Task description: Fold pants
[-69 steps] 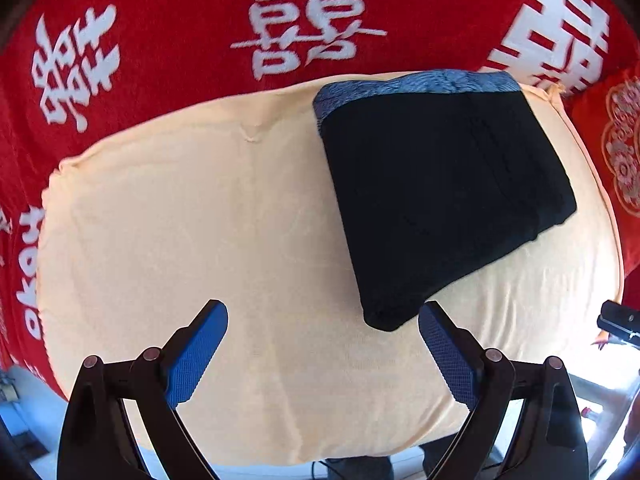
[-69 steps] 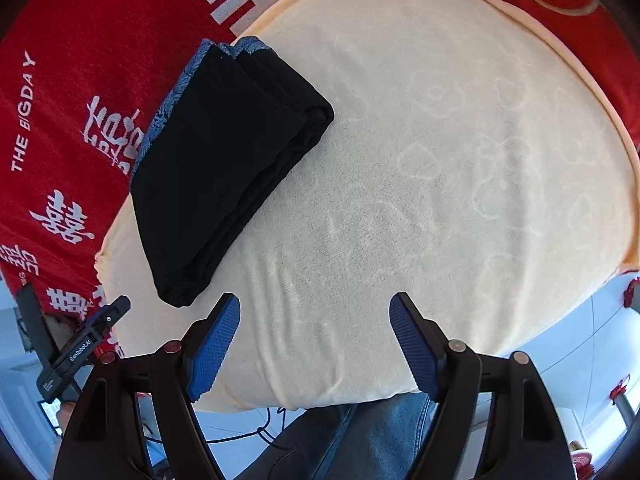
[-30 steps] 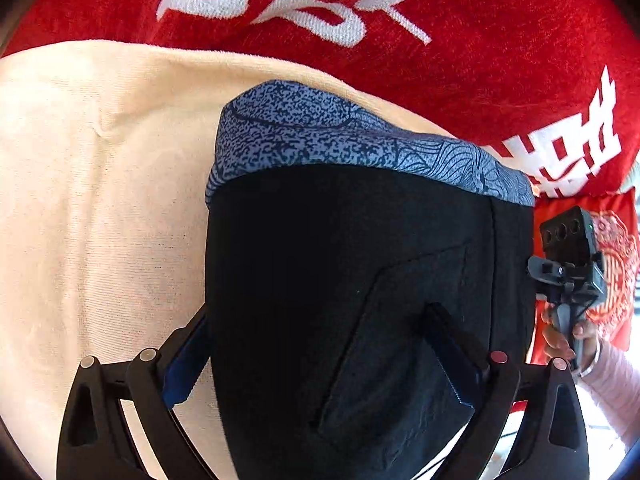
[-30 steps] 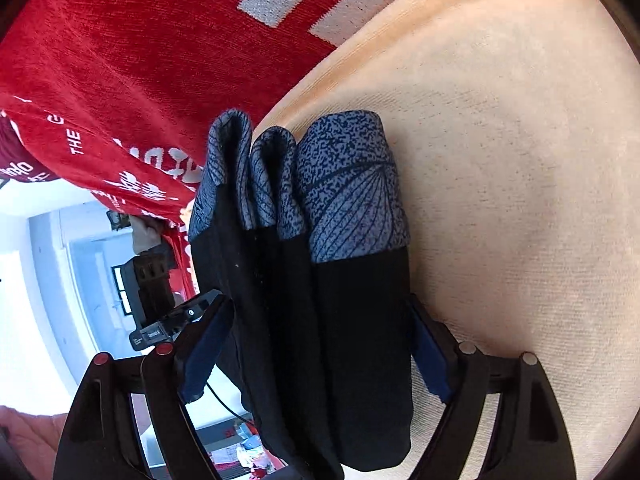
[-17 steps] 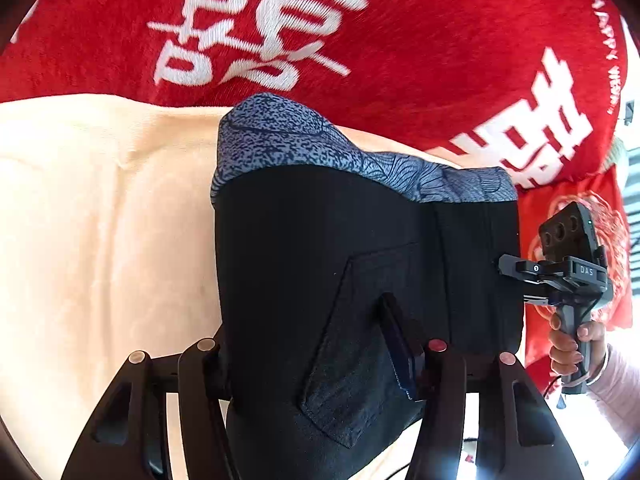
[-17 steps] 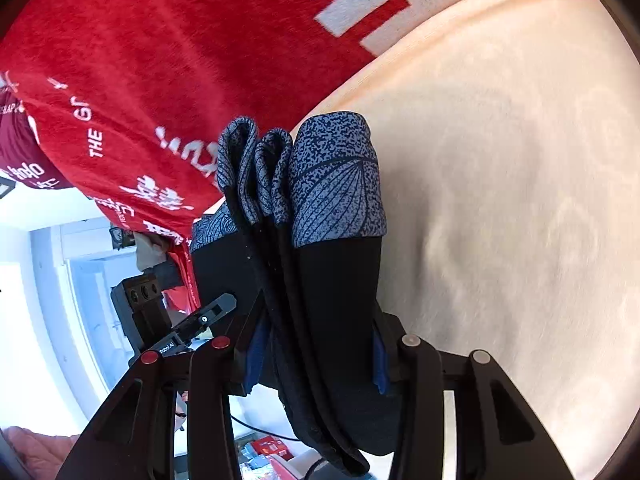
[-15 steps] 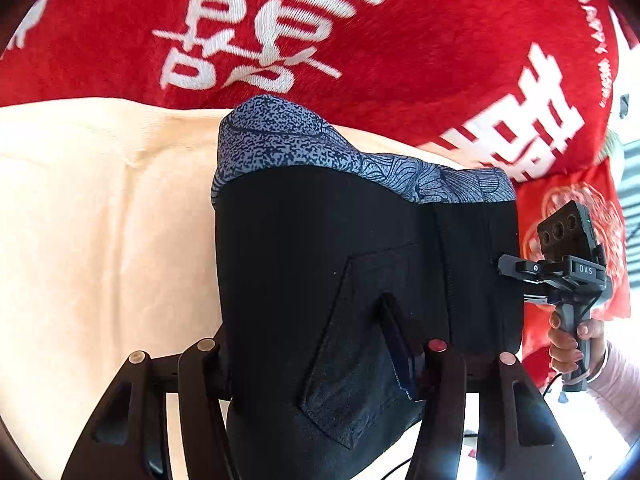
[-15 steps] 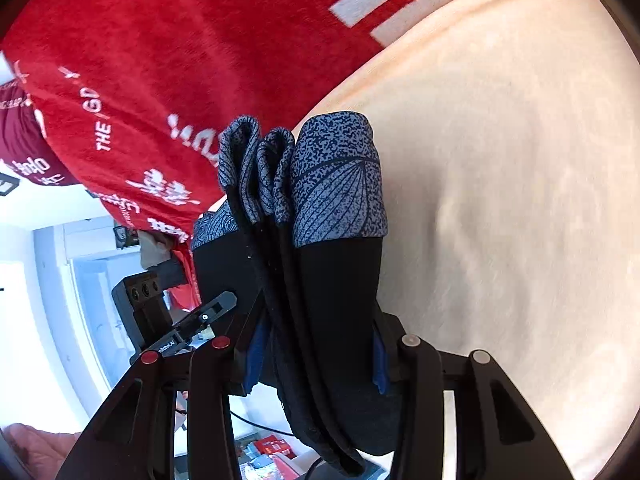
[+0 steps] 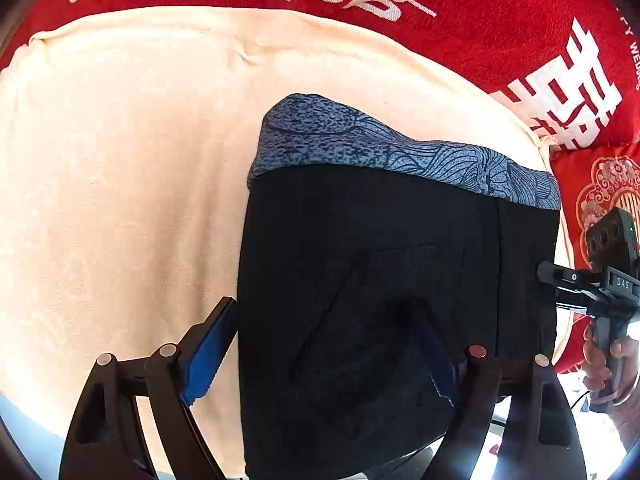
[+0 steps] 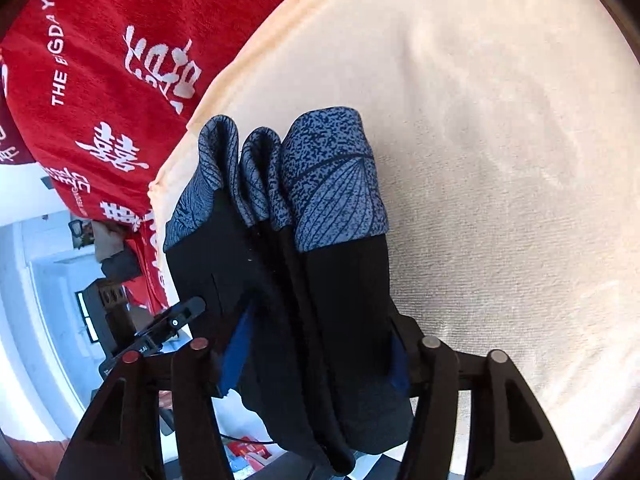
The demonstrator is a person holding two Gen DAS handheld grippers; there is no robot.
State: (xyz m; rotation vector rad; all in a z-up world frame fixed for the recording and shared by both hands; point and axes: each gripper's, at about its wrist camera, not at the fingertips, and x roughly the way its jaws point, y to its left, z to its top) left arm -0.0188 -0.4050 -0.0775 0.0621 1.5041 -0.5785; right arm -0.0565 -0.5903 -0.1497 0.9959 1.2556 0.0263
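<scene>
The folded black pants with a blue patterned waistband lie on a cream towel. My left gripper straddles the near end of the stack; its jaws have spread and the left pad stands clear of the cloth, so it is open. In the right wrist view the stacked folds stand edge-on between my right gripper's fingers, which press both sides of the bundle. The right gripper's body and the hand holding it show at the pants' right edge.
A red blanket with white characters lies under and beyond the towel. A red patterned cushion sits at the right. The towel's wide bare part spreads to the right of the pants. Room floor and furniture show past the bed edge.
My left gripper has opened from its grip on the pants, and the stack has come down toward the towel. The right gripper stays closed on the bundle.
</scene>
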